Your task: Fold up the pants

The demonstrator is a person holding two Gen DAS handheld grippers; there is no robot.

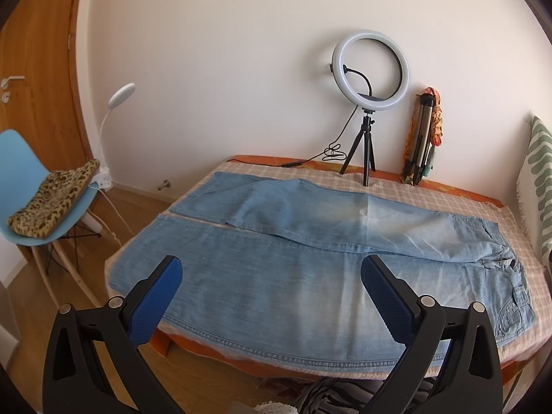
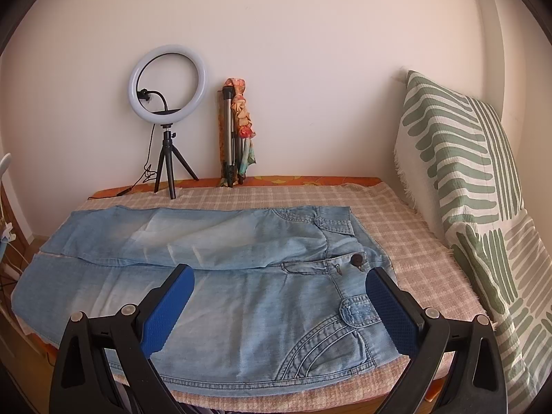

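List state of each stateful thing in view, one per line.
jeans: unfolded, spread flat on the table, button undone
left gripper: open, holding nothing
right gripper: open, holding nothing
ring light: on, upright on its tripod
folded tripod: collapsed, leaning against the wall
door: closed

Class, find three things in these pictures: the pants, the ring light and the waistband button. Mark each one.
pants (image 1: 276,276): left wrist view, on the near leg's denim.
ring light (image 1: 370,69): left wrist view, on the lit ring's right rim (image 1: 403,69).
waistband button (image 2: 356,260): right wrist view, on the dark button's face.
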